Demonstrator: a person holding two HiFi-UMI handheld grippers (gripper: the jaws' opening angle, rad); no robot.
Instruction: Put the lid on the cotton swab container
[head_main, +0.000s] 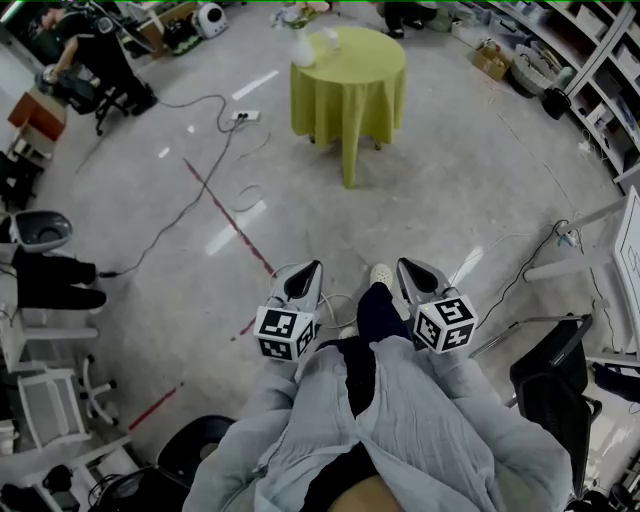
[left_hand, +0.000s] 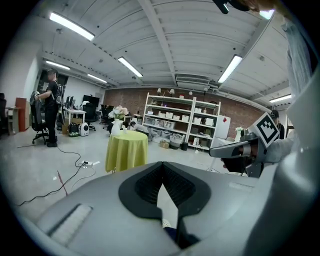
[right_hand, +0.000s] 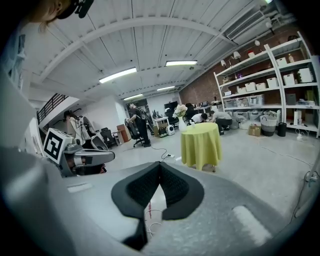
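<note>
Left gripper (head_main: 312, 268): jaws closed together, nothing between them, held close to the body.
Right gripper (head_main: 407, 266): also closed and empty, just beside the left one.
Container and lid: I cannot make them out; probably on the table (head_main: 350, 95) near the vase (head_main: 302, 47).
Direction: the table lies straight ahead, well apart from both grippers; neither one is nearer.
Next move: probably to approach the table first.

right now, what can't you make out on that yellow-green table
- Head view: the things beside the white vase on the table are too far and small to identify.
- Left gripper view and right gripper view: the tabletop is distant and nearly edge-on, so the same problem applies.
- Head view: the floor by the feet is hidden by the person's sleeves.
</note>
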